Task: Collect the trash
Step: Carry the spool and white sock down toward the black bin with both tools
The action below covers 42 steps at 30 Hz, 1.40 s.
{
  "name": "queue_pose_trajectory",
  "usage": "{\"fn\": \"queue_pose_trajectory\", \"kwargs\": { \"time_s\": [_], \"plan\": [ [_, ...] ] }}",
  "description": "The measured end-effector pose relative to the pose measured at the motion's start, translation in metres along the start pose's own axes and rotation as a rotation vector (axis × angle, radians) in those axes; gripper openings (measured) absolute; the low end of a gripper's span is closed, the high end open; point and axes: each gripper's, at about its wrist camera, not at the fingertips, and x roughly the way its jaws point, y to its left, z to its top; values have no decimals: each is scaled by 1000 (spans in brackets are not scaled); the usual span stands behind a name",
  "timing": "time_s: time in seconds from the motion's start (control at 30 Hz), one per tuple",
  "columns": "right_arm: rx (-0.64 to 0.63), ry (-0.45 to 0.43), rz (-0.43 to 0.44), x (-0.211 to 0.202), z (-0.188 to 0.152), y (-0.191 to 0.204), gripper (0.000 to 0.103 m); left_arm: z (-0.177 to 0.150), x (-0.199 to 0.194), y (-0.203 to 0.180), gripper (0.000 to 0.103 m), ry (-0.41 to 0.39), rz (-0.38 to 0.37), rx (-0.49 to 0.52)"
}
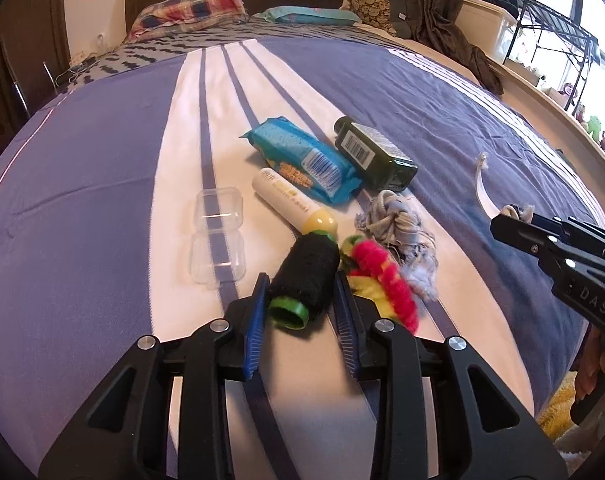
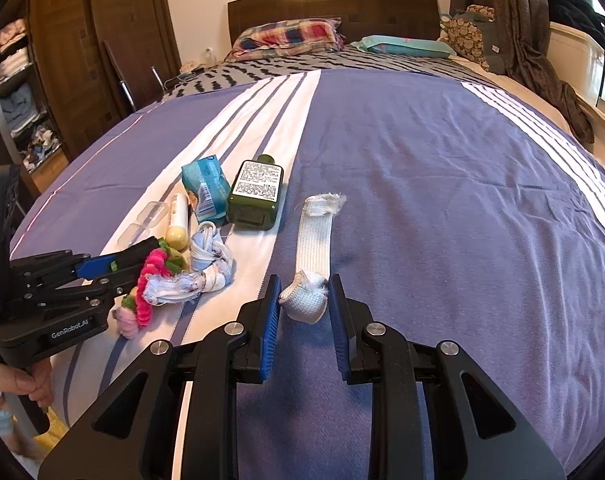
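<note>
My left gripper [image 1: 302, 300] sits at the lower middle of the left wrist view with its blue pads spread around a black fuzzy roll with a green plastic core [image 1: 302, 280]. The roll lies between the pads and a gap shows on at least the left side, so I read the jaws as released and bracketing it, not yet clamped. Its long axis runs away from me, roughly in line with the fingers, so a straight squeeze across its width should take it.

My right gripper [image 2: 304, 308] is in the lower middle of the right wrist view, also spread, with the folded near end of a white woven elastic strap [image 2: 314, 240] lying between the pads. The strap stretches away from that gripper toward the upper middle of the frame, its frayed far end well apart from the pads. Each gripper is nearest its own piece.

Just right of the roll lies a pink, yellow and green fuzzy chenille wreath [image 1: 378, 276], and beyond it a tangle of pale blue and white frayed cloth strips [image 1: 394, 220]. Further up the left wrist view are a white tube with a yellow cap [image 1: 290, 200], a blue snack wrapper [image 1: 302, 156], a dark green rectangular bottle [image 1: 374, 152] and, to the left, a clear plastic hinged box [image 1: 218, 232].

Everything rests on a purple bedspread with white stripes [image 2: 442, 160]. A dark wooden headboard [image 2: 330, 4] and a plaid pillow [image 2: 290, 36] are at the top, with a wooden wardrobe [image 2: 82, 60] at upper left.
</note>
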Motion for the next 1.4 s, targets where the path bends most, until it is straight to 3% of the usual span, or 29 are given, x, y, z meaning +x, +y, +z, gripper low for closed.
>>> {"fn": "queue_pose_trajectory", "kwargs": {
  "time_s": [0.4, 0.83, 1.1, 1.4],
  "plan": [
    [-41, -94, 28, -70, -7, 27, 25, -21, -98, -3, 29, -135, 56, -11],
    [-100, -182, 58, -159, -58, 56, 25, -92, -197, -36, 29, -240, 54, -4],
    [-109, -181, 87, -181, -98, 63, 25, -138, -208, -51, 29, -230, 14, -1],
    [-102, -77, 90, -166, -148, 64, 25, -188, -189, -55, 29, -143, -9, -13]
  ]
}}
